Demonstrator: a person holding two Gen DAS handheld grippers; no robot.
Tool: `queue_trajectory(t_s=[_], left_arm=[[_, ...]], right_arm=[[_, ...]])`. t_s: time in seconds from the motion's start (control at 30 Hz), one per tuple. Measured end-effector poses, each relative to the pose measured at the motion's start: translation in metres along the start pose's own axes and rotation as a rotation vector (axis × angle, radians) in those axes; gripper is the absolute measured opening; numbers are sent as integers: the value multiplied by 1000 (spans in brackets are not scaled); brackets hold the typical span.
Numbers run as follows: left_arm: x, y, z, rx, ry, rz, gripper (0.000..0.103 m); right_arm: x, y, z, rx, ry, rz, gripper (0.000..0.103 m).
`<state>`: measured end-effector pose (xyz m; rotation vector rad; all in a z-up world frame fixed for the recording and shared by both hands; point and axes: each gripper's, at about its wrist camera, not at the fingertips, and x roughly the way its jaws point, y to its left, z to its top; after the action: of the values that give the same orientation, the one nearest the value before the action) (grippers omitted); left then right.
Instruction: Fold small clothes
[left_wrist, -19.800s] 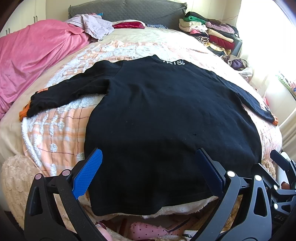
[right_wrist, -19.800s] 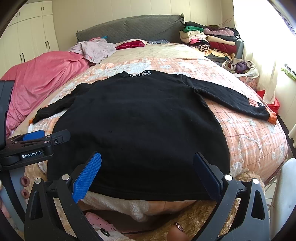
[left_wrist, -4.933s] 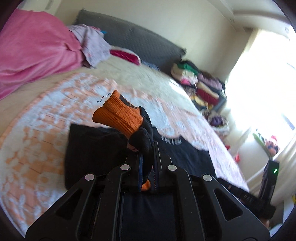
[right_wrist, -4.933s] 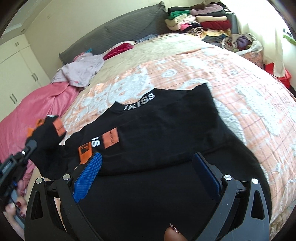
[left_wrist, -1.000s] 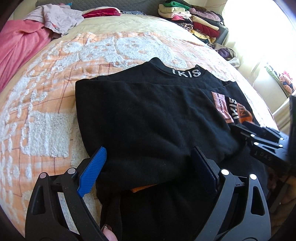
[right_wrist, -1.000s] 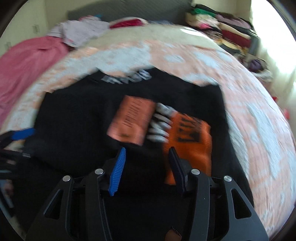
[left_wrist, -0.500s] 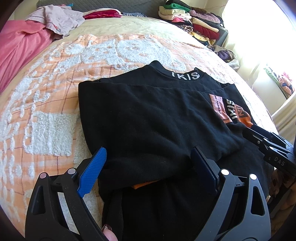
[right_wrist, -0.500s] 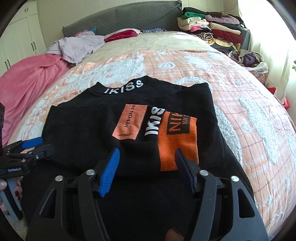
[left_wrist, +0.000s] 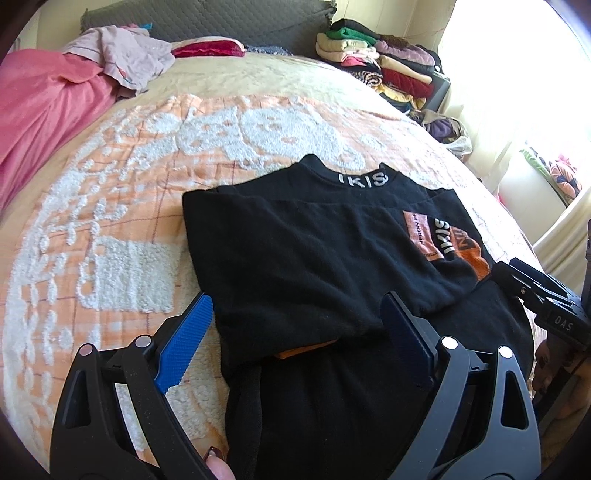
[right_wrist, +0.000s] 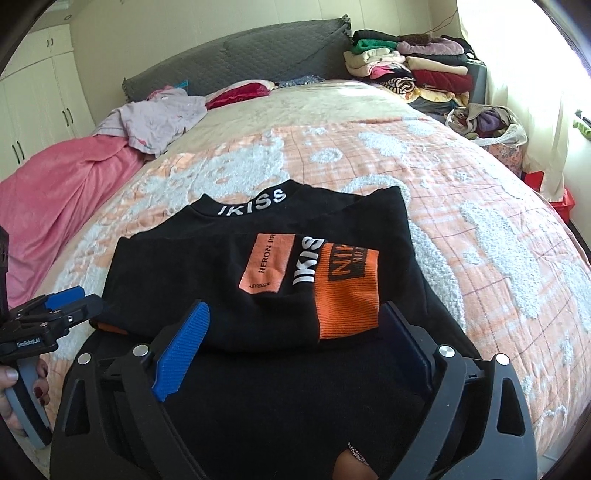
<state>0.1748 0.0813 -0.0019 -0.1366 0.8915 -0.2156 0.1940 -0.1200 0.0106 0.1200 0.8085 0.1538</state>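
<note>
Since the earlier frames, both sleeves of the black sweater (right_wrist: 229, 280) have been folded across its body, and your right gripper (right_wrist: 295, 347) has let go of the orange cuff (right_wrist: 347, 295); its jaws are opening with nothing between them. From the left: your left gripper (left_wrist: 295, 332) stands wide and empty over the sweater's left edge. The sweater lies flat, near the foot of the orange patterned blanket (right_wrist: 480, 206). Next, take the hem at both corners evenly and carry it to the collar. Loose clothes sit by the grey headboard (right_wrist: 258, 59); folded stacks lie at right.
</note>
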Motion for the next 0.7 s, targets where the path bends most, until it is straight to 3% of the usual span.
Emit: queue_trajectory(t_s=[0.07,0.7], left_arm=[[-3,1,1,-5,-8,-1,93],[-22,-1,-1,11,-44,2,93]], right_arm=[[-2,-1,0,7,-4,7,95],[-31,-7,-8,21,-46,-5,97]])
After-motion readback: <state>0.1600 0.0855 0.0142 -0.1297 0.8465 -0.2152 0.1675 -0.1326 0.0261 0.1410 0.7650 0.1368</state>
